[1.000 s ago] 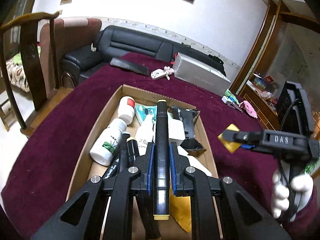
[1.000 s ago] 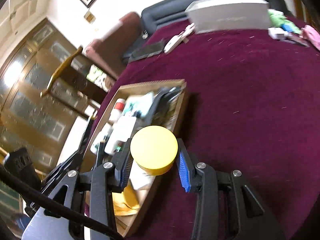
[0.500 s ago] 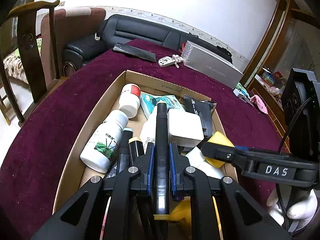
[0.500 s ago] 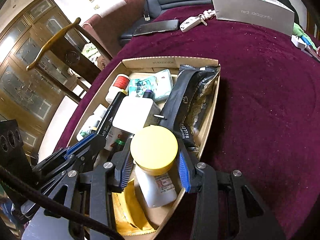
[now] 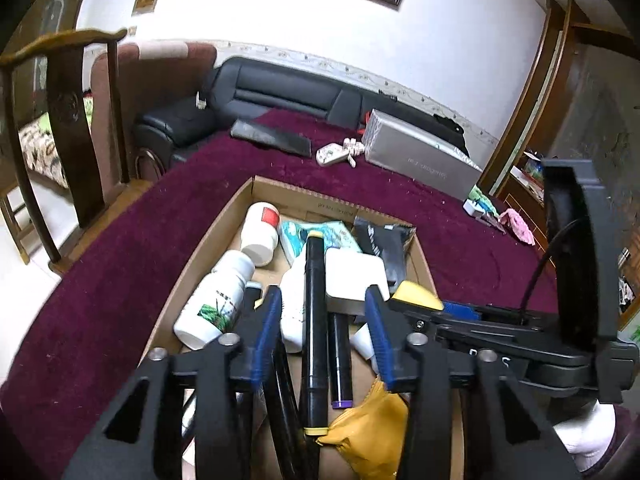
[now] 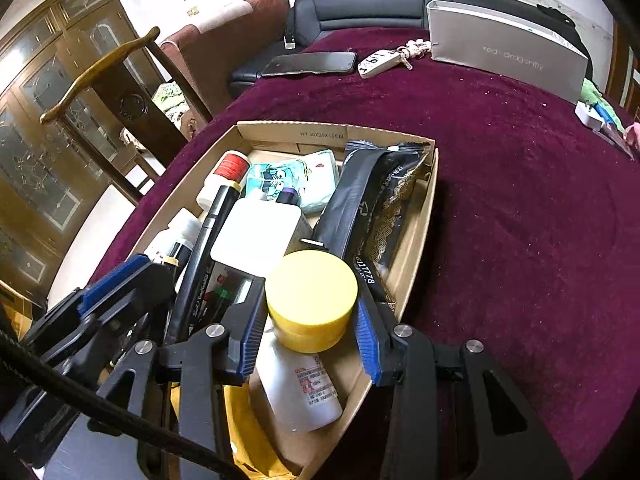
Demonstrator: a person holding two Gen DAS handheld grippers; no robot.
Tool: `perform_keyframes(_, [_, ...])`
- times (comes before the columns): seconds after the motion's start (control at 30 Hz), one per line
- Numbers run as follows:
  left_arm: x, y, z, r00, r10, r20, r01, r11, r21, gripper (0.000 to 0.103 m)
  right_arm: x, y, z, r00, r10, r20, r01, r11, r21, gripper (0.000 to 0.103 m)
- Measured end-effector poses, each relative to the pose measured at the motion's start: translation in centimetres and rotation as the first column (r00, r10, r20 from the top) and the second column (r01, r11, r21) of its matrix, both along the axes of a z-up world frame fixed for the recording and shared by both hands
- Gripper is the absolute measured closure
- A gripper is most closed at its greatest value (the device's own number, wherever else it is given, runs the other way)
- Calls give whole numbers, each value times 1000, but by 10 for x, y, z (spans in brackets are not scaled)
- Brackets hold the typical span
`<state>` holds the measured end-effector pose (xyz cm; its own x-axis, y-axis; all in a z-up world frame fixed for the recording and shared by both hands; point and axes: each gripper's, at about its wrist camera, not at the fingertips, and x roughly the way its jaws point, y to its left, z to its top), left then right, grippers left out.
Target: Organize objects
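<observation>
A cardboard box on the maroon tablecloth holds bottles, a white case, a black packet and a tissue pack. My left gripper is open above the box. A black marker with yellow ends lies free in the box between its fingers. My right gripper is around the yellow cap of a white bottle, low at the box's near right corner. Its blue pads sit at the cap's sides with a small gap showing. The left gripper also shows in the right wrist view.
A silver box, a key fob and a dark flat case lie at the table's far side. A wooden chair stands to the left. A black sofa is behind the table.
My left gripper has opened and let the black marker drop into the box. My right gripper has brought the yellow-capped bottle down into the box and its jaws have widened.
</observation>
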<state>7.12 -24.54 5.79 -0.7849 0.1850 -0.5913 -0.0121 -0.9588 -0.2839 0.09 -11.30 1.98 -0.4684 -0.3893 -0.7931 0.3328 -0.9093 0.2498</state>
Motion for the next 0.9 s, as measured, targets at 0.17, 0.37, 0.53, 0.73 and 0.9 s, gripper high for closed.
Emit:
perform_keyframes(0.17, [15, 7, 19, 998, 40, -51, -44, 996, -76, 50, 9, 10, 16, 999, -28, -40, 26, 999, -32, 58])
perform_keyframes(0.37, [36, 15, 40, 982, 133, -134, -156, 972, -177, 39, 28, 23, 34, 994, -72, -88, 65, 995, -77, 50])
perform_keyframes(0.53, [63, 17, 62, 943, 205, -262, -259, 947, -192, 14, 43, 27, 42, 989, -88, -121, 78, 994, -79, 50])
perform_keyframes(0.73, [79, 7, 76, 912, 286, -293, -338, 930, -143, 7, 61, 28, 49, 980, -85, -180, 77, 996, -47, 47])
perform_keyframes(0.9, [89, 4, 79, 863, 403, -303, -463, 871, -161, 3, 75, 24, 57, 970, -69, -232, 67, 998, -14, 45])
